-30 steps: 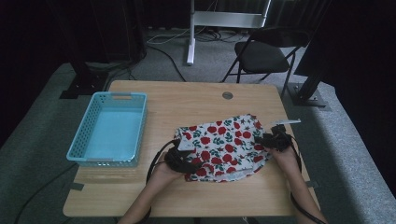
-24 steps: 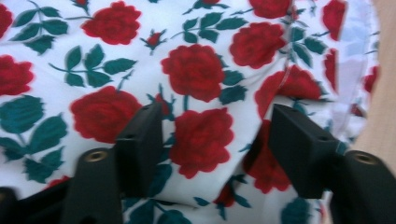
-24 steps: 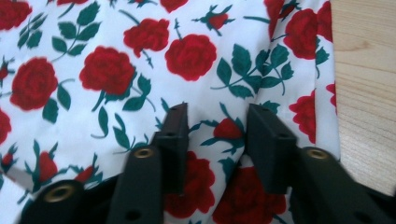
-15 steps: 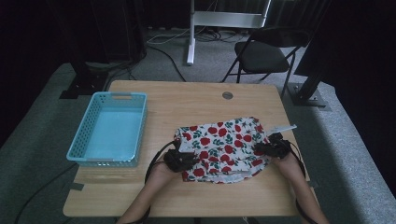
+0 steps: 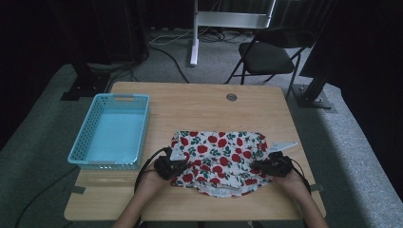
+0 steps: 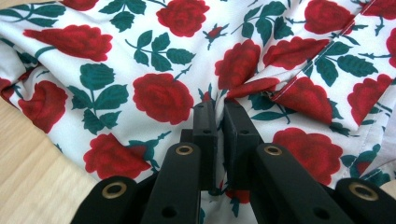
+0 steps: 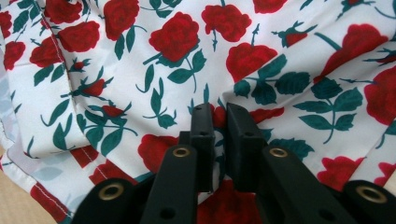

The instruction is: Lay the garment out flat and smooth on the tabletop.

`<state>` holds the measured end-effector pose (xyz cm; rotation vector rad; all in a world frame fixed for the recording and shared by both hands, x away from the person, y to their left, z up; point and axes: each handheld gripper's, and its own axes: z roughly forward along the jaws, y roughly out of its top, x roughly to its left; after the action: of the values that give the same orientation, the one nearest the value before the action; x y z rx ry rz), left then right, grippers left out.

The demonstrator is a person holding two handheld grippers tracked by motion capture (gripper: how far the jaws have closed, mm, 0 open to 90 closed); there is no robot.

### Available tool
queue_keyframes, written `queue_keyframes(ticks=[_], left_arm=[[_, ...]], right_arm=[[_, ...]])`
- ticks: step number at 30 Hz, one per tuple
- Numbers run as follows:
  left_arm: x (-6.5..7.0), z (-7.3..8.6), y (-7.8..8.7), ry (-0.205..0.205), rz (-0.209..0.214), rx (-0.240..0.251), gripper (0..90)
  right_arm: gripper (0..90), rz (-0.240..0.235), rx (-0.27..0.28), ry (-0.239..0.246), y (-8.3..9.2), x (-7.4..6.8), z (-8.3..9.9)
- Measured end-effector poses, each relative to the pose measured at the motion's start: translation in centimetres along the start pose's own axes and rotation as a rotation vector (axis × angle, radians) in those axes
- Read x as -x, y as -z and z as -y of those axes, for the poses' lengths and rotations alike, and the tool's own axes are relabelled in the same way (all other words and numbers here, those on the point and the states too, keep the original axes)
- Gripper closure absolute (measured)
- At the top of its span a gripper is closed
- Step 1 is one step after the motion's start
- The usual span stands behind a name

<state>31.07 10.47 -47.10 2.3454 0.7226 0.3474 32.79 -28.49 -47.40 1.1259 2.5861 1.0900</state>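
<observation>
Two grippers have just closed, each clamped on a fold of the rose-print cloth point(image 5: 219, 159): left gripper point(image 5: 175, 165) at nine o'clock, right gripper point(image 5: 261, 166) at three, on the bench point(image 5: 199, 102).

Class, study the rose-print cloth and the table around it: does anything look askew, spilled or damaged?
Nothing spilled or damaged. The rose-print cloth lies rumpled, its near edge uneven, pinched at each side by the left gripper and right gripper. The blue basket sits straight.

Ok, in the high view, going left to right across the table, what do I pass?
Blue basket → left gripper → rose-print cloth → right gripper, both grippers clamped on the cloth's side edges.
</observation>
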Motion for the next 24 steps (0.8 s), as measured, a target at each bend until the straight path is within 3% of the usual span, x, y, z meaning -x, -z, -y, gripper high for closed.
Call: queue_keyframes(ticks=[7, 9, 12, 14, 15, 16, 18, 21, 24], left_arm=[[0.5, 1.4, 1.1, 0.002, -0.003, 0.012, 86.6], [0.3, 1.6, 1.2, 0.007, 0.004, 0.022, 85.3], [0.4, 1.8, 1.2, -0.017, -0.029, 0.049, 66.5], [0.4, 2.0, 1.3, -0.046, 0.024, 0.095, 61.5], [0.4, 2.1, 1.2, -0.046, 0.025, 0.103, 60.7], [0.5, 2.1, 1.0, -0.046, 0.014, 0.091, 55.1], [0.4, 2.2, 0.9, -0.051, -0.005, 0.084, 54.4], [0.2, 2.3, 0.9, -0.033, 0.008, 0.087, 52.2], [0.3, 2.3, 0.9, -0.046, 0.023, 0.084, 45.6]], right_arm=[[81.0, -0.014, 0.011, 0.02, -0.6, -1.0, -0.3], [73.5, -0.008, 0.009, 0.025, -0.6, -1.0, -0.4], [61.4, 0.053, 0.018, 0.023, 0.1, -0.8, -0.6], [58.4, 0.063, 0.053, 0.013, 1.2, -0.5, -0.7], [57.8, 0.067, 0.065, 0.01, 1.7, -0.4, -0.7], [55.6, 0.067, 0.076, 0.012, 2.3, -0.3, -0.7], [51.4, 0.053, 0.092, 0.014, 3.2, -0.4, -0.6], [47.5, 0.024, 0.102, 0.042, 3.9, -0.9, -0.2], [43.9, 0.005, 0.087, 0.1, 3.7, -1.8, 0.2]])
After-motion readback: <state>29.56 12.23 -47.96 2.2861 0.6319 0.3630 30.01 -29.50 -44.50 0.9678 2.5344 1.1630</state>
